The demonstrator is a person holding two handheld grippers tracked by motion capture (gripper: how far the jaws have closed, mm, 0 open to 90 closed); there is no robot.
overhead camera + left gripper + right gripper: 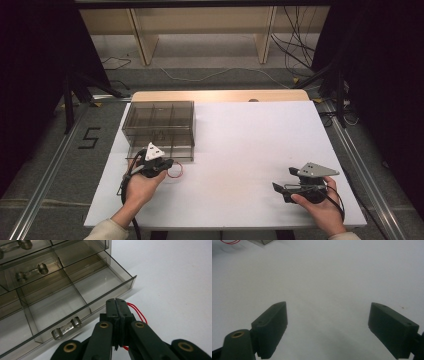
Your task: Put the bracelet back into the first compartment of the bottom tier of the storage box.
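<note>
The smoked transparent plastic drawer cabinet (159, 121) stood at ten o'clock on the white table (240, 150) with its lowest drawer (75, 302) open, the right gripper (327, 327) held its jaws apart, and the left gripper (117, 305) clamped a thin red elastic loop (137, 312), judged light, limp and best pinched on its strand.

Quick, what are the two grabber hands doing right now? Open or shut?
Left gripper: shut on the red rubber band, beside the open drawer.
Right gripper: open, holding nothing, over the white table.
</note>
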